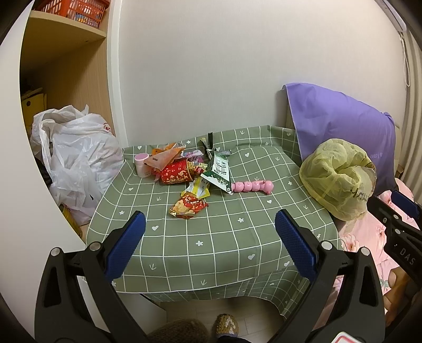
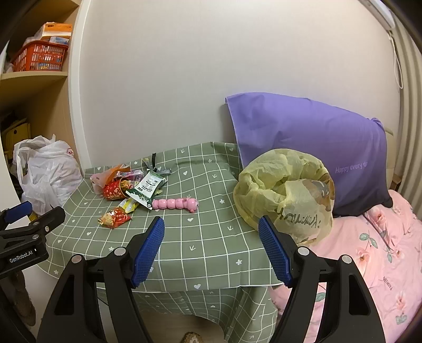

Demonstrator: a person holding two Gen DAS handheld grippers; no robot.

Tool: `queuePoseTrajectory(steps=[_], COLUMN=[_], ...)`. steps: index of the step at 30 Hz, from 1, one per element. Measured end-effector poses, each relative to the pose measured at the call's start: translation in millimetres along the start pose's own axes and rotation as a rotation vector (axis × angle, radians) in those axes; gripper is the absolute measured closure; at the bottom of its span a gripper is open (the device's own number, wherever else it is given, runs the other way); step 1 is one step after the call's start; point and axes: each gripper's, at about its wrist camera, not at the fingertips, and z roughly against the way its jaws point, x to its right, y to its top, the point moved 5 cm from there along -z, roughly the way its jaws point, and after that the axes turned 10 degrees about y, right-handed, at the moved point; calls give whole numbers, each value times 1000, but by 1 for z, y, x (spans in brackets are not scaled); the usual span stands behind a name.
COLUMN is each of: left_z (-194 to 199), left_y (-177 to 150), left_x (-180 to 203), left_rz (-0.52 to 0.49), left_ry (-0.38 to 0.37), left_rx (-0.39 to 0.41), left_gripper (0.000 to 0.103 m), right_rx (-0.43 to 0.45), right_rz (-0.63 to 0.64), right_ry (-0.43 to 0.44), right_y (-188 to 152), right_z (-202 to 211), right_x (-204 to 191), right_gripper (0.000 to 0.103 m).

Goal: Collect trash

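At far left, a white plastic bag [image 1: 79,158] slumps beside the table [image 1: 224,237], below a shelf holding an orange basket [image 1: 76,9]. The table wears a green checked cloth. Toward its back left lies the trash: a small pink cup [image 1: 142,165], orange wrappers [image 1: 166,155], a red and gold paper cup [image 1: 175,172] on its side, a green and white packet [image 1: 219,171], and, nearer the front, a red and gold wrapper [image 1: 188,205]. Just right of the pile lies a pink caterpillar toy [image 1: 253,186]. The left tool [image 1: 211,242] hovers over the table's front edge, blue pads wide apart, holding nothing. The right tool [image 2: 211,250] does likewise, empty and spread open. At the table's right edge sits a crumpled yellow bag [image 2: 284,192], in front of a purple pillow [image 2: 316,142] on a pink floral bed [image 2: 369,250].
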Motion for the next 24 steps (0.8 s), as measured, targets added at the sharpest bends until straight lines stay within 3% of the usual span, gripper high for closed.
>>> queuePoseTrajectory(steps=[14, 24], left_z=[-21, -102], left_y=[11, 24], left_x=[-5, -29], left_rz=[24, 68], left_ry=[-16, -48], left_rx=[5, -29], left_gripper=[9, 9], right_rx=[-12, -68], right_rz=[-6, 6], right_ry=[-2, 19], right_y=[16, 33], right_z=[-22, -87], right_x=[4, 8], right_gripper=[33, 33])
